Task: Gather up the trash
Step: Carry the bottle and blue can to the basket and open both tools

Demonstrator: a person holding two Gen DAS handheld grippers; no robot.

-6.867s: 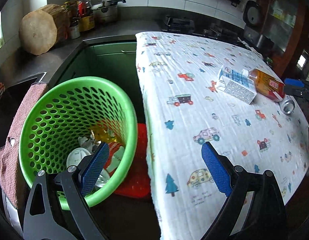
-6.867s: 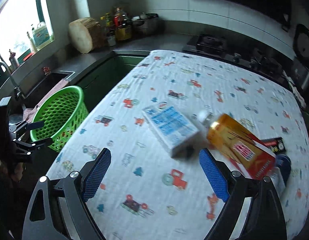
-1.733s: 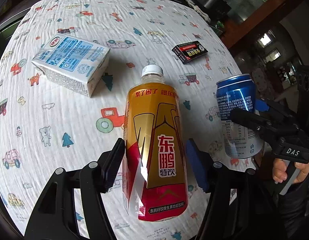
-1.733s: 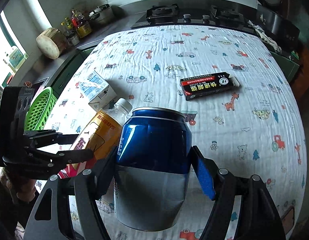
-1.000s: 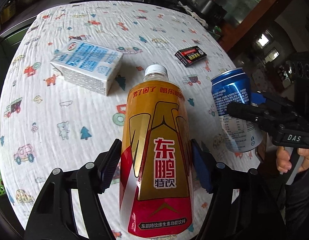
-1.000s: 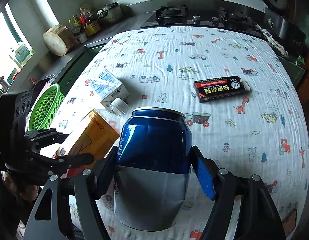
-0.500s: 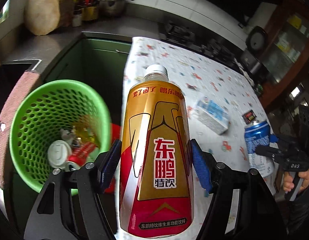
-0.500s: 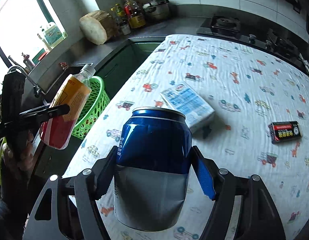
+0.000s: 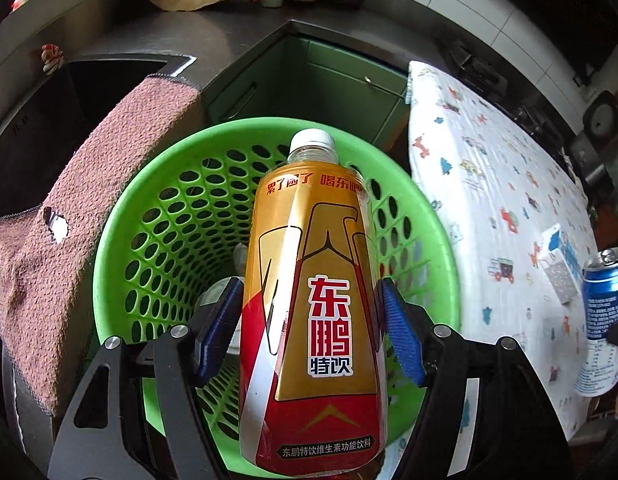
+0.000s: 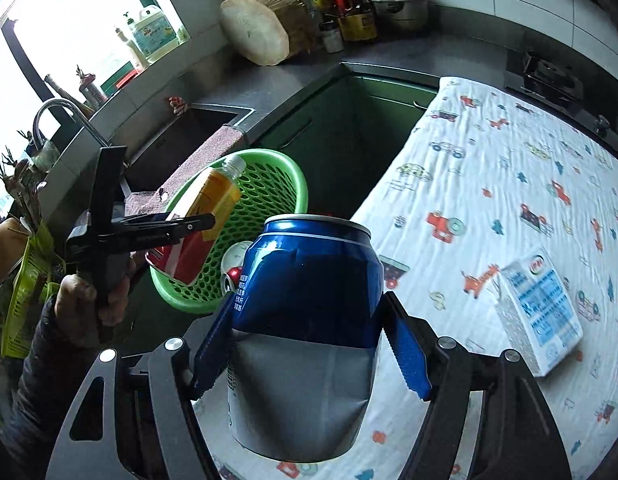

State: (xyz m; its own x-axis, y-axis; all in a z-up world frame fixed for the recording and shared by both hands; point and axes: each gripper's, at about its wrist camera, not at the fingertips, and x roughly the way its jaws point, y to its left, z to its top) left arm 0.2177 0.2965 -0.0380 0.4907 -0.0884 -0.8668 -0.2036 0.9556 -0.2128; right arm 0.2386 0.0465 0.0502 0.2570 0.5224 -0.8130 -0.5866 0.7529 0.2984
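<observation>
Bottle (image 9: 313,300) sits pinched between my left gripper's (image 9: 311,328) pads, cap-forward over the green basket (image 9: 121,216) so it can fall in; blue can (image 10: 309,280) waits clamped in my right gripper (image 10: 311,336) above the tablecloth (image 10: 509,168); milk carton (image 10: 539,312) lies uncollected.

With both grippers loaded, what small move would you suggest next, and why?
Probably open the left gripper and let the gold-and-red plastic drink bottle drop: it is clamped between the jaws directly above the mouth of the green perforated plastic basket. The right gripper, shut on the blue aluminium can, is beside the basket rather than over it.
</observation>
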